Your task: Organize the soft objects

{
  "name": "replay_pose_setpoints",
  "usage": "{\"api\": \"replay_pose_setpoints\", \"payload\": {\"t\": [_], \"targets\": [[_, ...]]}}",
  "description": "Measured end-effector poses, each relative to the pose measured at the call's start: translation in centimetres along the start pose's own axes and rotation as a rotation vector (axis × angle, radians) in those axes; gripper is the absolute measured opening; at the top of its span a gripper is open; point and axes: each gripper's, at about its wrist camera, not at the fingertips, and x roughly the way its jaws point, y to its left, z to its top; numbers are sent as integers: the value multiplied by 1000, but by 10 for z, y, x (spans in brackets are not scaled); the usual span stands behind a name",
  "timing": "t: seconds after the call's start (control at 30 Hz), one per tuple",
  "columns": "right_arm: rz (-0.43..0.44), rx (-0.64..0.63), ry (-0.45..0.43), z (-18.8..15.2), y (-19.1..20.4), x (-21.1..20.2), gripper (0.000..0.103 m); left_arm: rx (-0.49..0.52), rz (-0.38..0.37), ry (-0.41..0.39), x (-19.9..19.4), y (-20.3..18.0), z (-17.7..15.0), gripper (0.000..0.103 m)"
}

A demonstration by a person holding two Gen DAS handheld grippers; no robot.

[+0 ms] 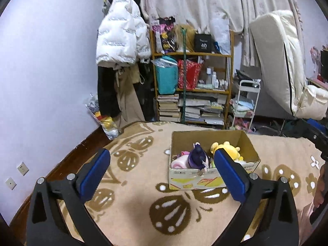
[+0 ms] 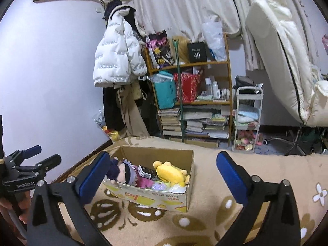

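Observation:
A cardboard box [image 1: 242, 141] [image 2: 184, 176] stands on a beige patterned blanket [image 1: 143, 184] [image 2: 209, 184]. Inside lie a yellow plush [image 1: 228, 148] [image 2: 170, 172], a dark-haired doll [image 1: 197, 156] [image 2: 125, 170], a pink soft item [image 1: 178, 163] and a small black box [image 2: 146, 171]. My left gripper [image 1: 162, 171] is open and empty, held above the blanket in front of the box. My right gripper [image 2: 162, 173] is open and empty, near the box's front. The left gripper also shows in the right wrist view [image 2: 39, 155].
A bookshelf [image 1: 192, 86] [image 2: 192, 98] with bags, bottles and book stacks stands behind the bed. A white puffer jacket [image 1: 121, 34] [image 2: 116, 55] hangs left of it. A small cart [image 1: 246, 106] [image 2: 248, 119] and a leaning mattress [image 1: 276, 61] [image 2: 283, 51] stand at right.

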Motion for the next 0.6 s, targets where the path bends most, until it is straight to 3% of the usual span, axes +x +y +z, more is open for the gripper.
{"api": "replay_pose_setpoints", "payload": {"t": [0.3,0.5,0.6], "targets": [[0,13,-21,-5,1,-34,103,-5,21,-41,-31,5,-15,102],[1,16,-51,-16,-1,-42,103,-49,74,-122,-39,9,-35,102],[17,15,-55,-23,-3,-40,103,-57,52,-124,-35,11,-44,102]]}}
